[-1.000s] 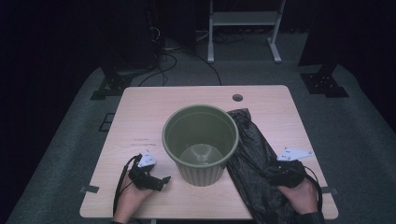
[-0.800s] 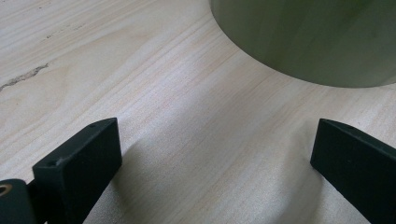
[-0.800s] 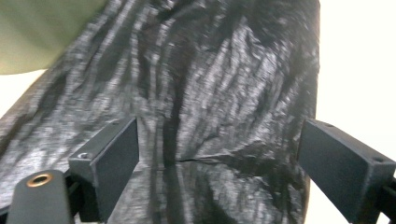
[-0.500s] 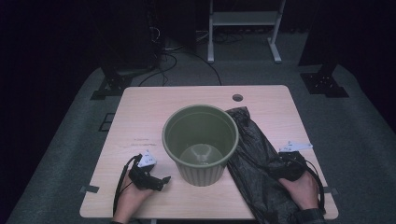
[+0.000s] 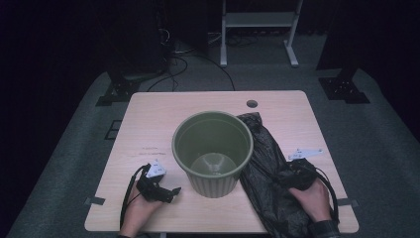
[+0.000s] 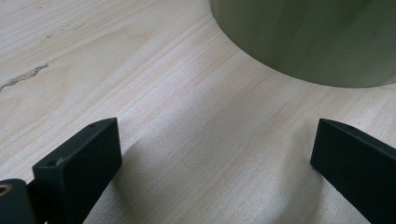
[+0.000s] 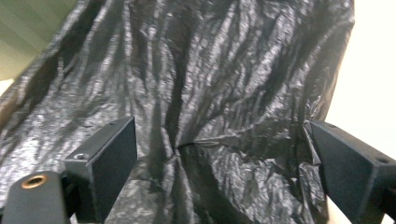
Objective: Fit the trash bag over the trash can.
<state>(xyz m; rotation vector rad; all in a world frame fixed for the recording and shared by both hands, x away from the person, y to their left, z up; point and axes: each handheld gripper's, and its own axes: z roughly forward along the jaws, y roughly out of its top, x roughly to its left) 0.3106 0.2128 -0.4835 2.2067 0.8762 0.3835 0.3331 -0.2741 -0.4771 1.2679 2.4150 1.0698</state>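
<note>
My right tongs [image 5: 292, 174] are sliding nearer the surface's [image 5: 148, 124] near edge over the black bag [image 5: 265, 158] — jaws gaping wide, gripping nothing. My left tongs [image 5: 166, 191] are staying put, wide open, empty. The green bin [image 5: 213, 148] is standing mid-surface — nothing showing inside, bag touching its right side.

My left gripper [image 5: 173, 190] lies low at my near left, jaws spread wide and pointing to my right. My right gripper [image 5: 282, 174] sits at my near right, jaws parted wide, my hand [image 5: 309, 198] behind it.
</note>
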